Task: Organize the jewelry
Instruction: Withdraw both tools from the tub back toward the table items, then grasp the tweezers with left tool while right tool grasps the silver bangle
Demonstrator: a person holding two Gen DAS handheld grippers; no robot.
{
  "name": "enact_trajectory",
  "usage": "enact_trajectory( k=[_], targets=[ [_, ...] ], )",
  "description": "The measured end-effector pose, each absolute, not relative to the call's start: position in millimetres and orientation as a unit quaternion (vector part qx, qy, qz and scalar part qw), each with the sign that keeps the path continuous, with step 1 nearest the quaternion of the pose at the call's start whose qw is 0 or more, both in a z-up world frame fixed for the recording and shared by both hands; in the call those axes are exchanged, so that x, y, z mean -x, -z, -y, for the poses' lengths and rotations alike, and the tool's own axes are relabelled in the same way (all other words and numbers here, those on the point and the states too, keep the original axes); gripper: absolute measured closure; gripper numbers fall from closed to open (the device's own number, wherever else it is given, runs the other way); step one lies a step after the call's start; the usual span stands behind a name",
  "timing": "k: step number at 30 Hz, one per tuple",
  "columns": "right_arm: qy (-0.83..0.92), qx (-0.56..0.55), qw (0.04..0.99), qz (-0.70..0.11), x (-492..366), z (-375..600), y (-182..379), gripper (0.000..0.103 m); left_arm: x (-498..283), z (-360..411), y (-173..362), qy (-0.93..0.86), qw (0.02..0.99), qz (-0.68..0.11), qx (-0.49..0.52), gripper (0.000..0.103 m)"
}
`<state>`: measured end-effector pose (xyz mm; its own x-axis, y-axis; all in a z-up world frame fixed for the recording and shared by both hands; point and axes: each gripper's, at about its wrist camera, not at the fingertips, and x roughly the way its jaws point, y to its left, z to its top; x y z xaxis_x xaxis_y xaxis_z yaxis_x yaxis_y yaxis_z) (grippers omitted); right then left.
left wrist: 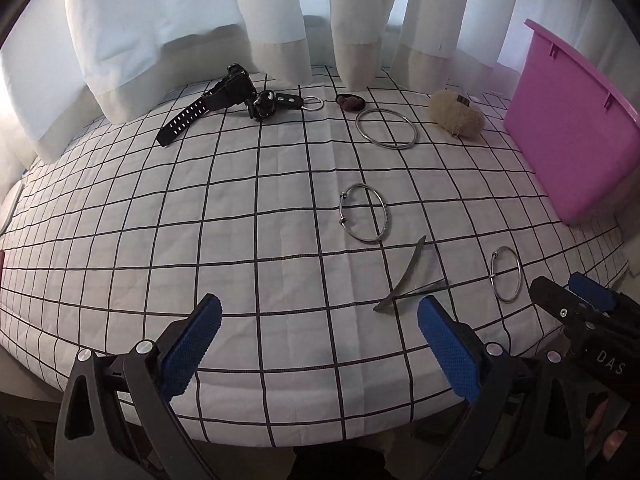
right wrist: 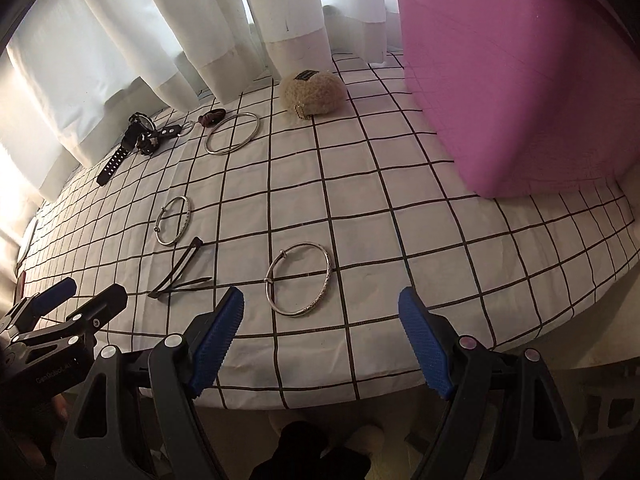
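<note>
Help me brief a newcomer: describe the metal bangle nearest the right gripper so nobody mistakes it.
Start at the pink bin on the checked cloth. Come toward the near edge, just ahead of the right gripper: the bangle lies flat there. Unlike the plain, larger ring by the curtains, it has a patterned band and sliding knots.

pink box [right wrist: 500,80]: top and right side cut off by the right wrist picture's edge; inside hidden
fuzzy pouch [right wrist: 312,92]: dark label too small to read
keychain [left wrist: 276,103]: black figure's form too small to tell
right gripper [left wrist: 568,300]: mostly cut off at the left wrist picture's edge
</note>
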<state>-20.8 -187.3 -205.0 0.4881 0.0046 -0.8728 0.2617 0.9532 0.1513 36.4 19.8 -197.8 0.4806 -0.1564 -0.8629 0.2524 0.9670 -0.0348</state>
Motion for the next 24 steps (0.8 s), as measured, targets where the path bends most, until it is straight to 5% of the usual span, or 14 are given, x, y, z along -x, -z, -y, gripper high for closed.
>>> enact_trajectory(
  k=[24],
  targets=[
    [0.034, -0.015, 0.895, -0.445, 6, 180, 240, 0.024, -31, 4, 236, 0.1, 0.887, -0.448, -0.046, 0.006]
  ],
)
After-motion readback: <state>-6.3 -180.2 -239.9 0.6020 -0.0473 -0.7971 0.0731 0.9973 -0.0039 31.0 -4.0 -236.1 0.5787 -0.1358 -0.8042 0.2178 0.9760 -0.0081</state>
